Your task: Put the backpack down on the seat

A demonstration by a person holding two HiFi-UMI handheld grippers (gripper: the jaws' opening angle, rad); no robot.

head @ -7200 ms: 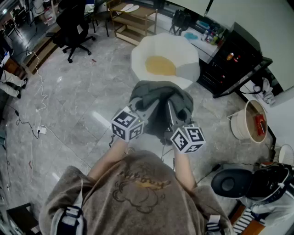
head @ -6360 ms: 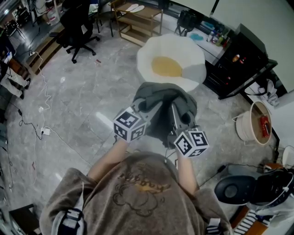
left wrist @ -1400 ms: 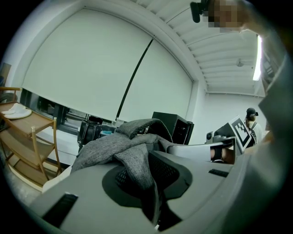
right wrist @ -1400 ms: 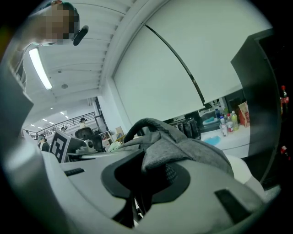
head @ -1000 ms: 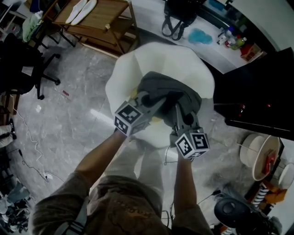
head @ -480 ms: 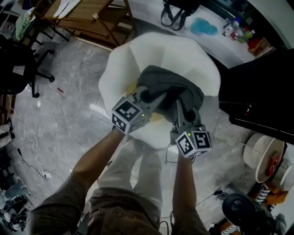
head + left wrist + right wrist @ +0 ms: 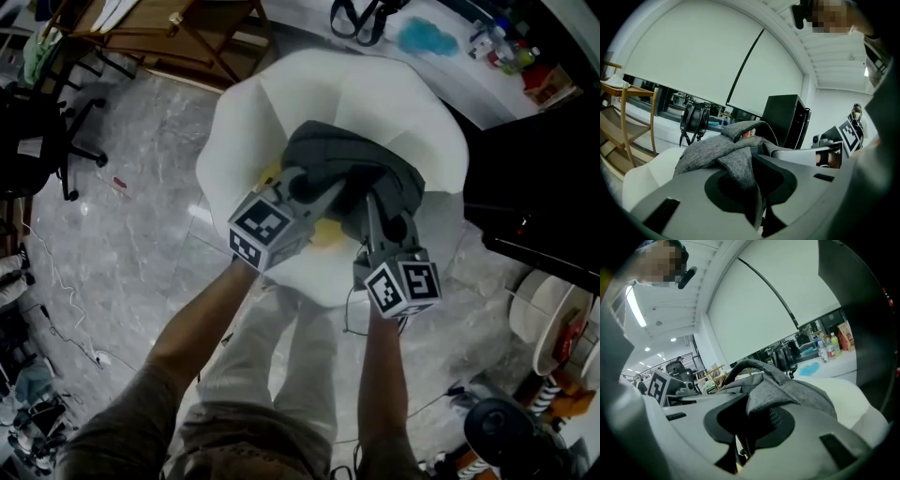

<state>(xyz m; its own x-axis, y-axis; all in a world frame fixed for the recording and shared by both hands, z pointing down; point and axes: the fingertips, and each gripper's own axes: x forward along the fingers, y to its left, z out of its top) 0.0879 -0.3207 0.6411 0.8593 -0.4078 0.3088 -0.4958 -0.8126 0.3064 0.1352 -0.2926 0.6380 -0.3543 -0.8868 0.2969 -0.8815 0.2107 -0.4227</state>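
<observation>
A grey fabric backpack hangs over the white egg-shaped seat with its yellow centre cushion. My left gripper is shut on a fold of the backpack at its left side. My right gripper is shut on the backpack at its right side. In the gripper views the grey cloth is pinched between each pair of jaws, and the carry handle arches up. The underside of the backpack is hidden, so I cannot tell whether it touches the seat.
A wooden rack stands behind the seat at the left, a black office chair farther left. A dark bag and a blue cloth lie on a white ledge. A black cabinet is on the right. Cables run over the floor.
The view has closed in on the seat, and both grippers with the backpack have moved a little forward over it. Both grips stay as before.
</observation>
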